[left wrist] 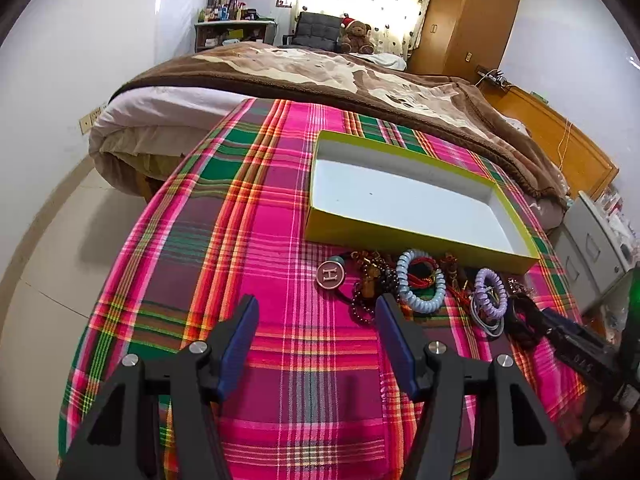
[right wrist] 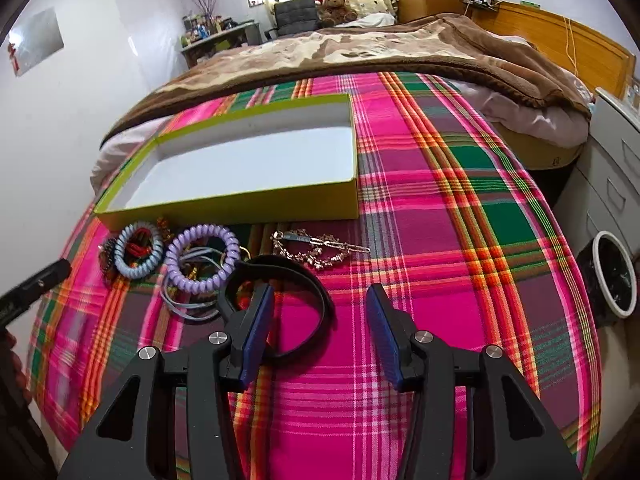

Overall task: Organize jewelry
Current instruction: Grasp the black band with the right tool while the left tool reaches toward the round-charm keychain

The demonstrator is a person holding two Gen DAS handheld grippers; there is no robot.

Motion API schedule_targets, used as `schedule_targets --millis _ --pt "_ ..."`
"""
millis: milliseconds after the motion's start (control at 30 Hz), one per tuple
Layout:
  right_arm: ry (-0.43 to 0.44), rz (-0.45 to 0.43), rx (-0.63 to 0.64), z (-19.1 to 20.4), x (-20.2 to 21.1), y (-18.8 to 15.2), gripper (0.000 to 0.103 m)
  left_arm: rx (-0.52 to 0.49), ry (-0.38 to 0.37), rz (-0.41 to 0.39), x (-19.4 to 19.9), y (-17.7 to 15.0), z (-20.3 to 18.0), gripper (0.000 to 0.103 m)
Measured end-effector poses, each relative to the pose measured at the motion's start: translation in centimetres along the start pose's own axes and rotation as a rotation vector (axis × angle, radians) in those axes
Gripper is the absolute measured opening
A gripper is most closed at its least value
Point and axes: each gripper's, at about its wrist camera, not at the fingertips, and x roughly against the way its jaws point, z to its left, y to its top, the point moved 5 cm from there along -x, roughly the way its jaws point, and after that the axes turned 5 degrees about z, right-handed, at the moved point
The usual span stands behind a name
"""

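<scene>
Where jewelry lies, round pendant [left wrist: 331, 275] marked "H"

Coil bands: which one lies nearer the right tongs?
The purple coil; the blue coil lies farther left, beyond it from the right tongs.

Box [right wrist: 240, 204] sits on cloth [right wrist: 440, 240], bed [right wrist: 360, 48] behind it. Jewelry pile [right wrist: 176, 260] just in front of box. Hairband [right wrist: 316, 300] nearest me, clip [right wrist: 320, 248] btwn it & box, rt of coils.
</scene>
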Motion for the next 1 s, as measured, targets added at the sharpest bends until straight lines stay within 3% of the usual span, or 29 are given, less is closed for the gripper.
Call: schedule_targets --millis 67,167,333,700,833,933,1000 --pt "-0.004 0.004 0.003 0.0 -0.2 0.0 0.046 -0.007 0.013 -0.001 0.0 0.1 0.1 0.063" --pt "-0.023 0.008 0.008 -0.1 -0.2 -0.1 0.013 0.004 0.002 0.008 -0.3 0.3 0.5 0.063" --pt "-0.023 0.000 0.022 -0.1 0.1 -0.1 0.011 0.011 0.009 0.017 -0.7 0.8 1.2 0.063" --pt "-0.006 -0.128 -0.059 -1.9 4.5 0.8 0.011 -0.070 -0.010 0.075 -3.1 1.6 0.4 0.062" --pt "-0.002 -0.128 -0.076 -2.2 4.7 1.0 0.011 -0.081 -0.018 0.095 -4.2 1.7 -0.2 0.062" --pt "0.001 -0.125 -0.078 -2.3 4.6 0.9 0.011 -0.099 0.008 0.068 -4.1 2.1 -0.4 0.061" --pt "0.006 -0.121 -0.081 -2.3 4.4 1.0 0.011 -0.099 0.020 0.083 -4.5 2.4 -0.3 0.055"
